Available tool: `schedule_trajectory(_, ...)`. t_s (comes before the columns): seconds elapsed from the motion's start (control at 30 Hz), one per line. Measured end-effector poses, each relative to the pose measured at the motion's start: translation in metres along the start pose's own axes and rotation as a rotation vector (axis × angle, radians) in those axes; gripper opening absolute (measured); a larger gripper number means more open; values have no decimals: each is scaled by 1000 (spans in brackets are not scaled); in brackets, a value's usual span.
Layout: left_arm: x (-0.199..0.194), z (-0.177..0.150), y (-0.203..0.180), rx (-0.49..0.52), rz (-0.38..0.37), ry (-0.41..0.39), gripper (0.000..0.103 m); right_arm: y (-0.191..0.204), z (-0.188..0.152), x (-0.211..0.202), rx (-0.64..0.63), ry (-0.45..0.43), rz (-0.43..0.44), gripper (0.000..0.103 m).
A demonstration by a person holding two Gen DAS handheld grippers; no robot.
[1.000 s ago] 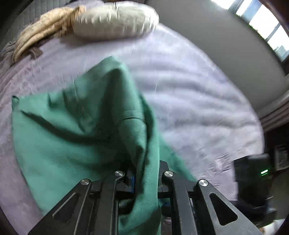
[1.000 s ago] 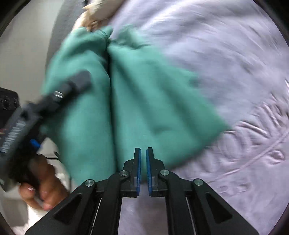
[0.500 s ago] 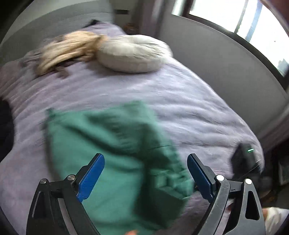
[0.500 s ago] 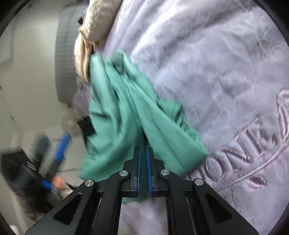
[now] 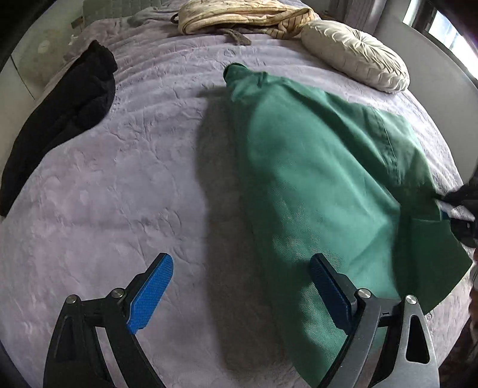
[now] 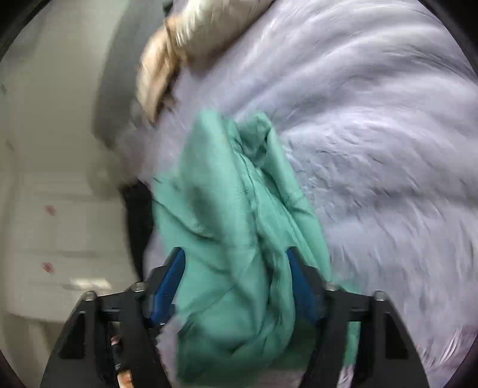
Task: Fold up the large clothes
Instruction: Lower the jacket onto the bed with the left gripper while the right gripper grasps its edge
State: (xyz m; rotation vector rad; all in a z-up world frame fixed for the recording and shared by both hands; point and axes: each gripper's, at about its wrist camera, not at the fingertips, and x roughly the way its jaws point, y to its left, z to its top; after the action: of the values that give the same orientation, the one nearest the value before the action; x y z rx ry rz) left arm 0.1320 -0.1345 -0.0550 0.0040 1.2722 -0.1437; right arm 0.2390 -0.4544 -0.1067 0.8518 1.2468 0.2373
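Left wrist view: you are holding the left tool [image 5: 239, 262] released, its blue pads [image 5: 149, 292] standing wide apart with nothing between them. It is pointing steeply down at the lilac bed [image 5: 119, 179]. The green garment [image 5: 313, 167] is lying to the right of the tool, stretching from a narrow end near the pillow [image 5: 355, 56] down to a broad end beside the right-hand pad. Its far right corner is being drawn up toward the picture's right edge, and a shadow is showing on the bed along the garment's left side. Black clothes [image 5: 68, 113] are lying well apart at the left edge of the bed, and a beige cloth [image 5: 239, 15] is bunched at the head, just beside the pillow.

Right wrist view: the picture is blurring. You are grasping the garment with the right tool [image 6: 236, 268]; its jaws are closing, and a thick bunch of green fabric is filling the gap between them, touching both pads. The garment is trailing away from the tool across the bed toward the beige cloth at the top.
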Motion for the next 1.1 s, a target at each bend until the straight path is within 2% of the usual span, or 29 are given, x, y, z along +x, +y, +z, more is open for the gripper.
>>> schedule_trajectory(0.03,-2,0,-1,0,-2,-7,93,9,2,-1,-32,-7,-17,6)
schedule_trajectory(0.13,-6,0,-5,9,-7,-35,93,26,7,-25,-147,-112,-37,6)
schedule_trajectory(0.23,6,3,-9,24,-4,-8,93,-9,18,-17,-34,-50,-121,7)
schedule_trajectory(0.27,7,1,-9,18,2,-3,93,-17,16,-17,-2,-23,-121,9)
schedule_trajectory(0.33,5,0,-8,12,-1,-9,93,-17,7,-32,3,-32,-99,16)
schedule_trajectory(0.4,3,-3,-6,11,-6,-2,93,-3,-2,-49,-51,-44,-79,24)
schedule_trajectory(0.47,1,-4,-3,12,-9,2,93,18,-17,-66,-137,-43,-45,49)
schedule_trajectory(0.5,-2,-5,-3,13,-11,-1,93,32,-24,-71,-193,-20,-26,53)
schedule_trajectory(0.57,-6,-5,-3,13,-19,-6,93,42,-38,-71,-255,32,-34,54)
schedule_trajectory(0.6,-8,-4,-5,14,-29,-10,93,49,-43,-64,-290,69,-71,54)
schedule_trajectory(0.63,-9,-5,-8,17,-36,-10,93,54,-48,-52,-326,109,-155,54)
schedule_trajectory(0.67,-9,-6,-13,28,-41,-6,93,55,-52,-43,-352,127,-226,42)
schedule_trajectory(0.73,-8,-10,-19,59,-40,6,93,50,-59,-39,-340,124,-230,3)
schedule_trajectory(0.83,0,-26,-20,110,-31,19,93,23,-71,-58,-239,26,-201,3)
schedule_trajectory(0.97,8,-42,-11,112,-60,25,100,-59,-92,-50,28,40,-153,3)
schedule_trajectory(1.1,7,-47,-13,131,-50,25,100,-85,-104,-35,84,7,-106,2)
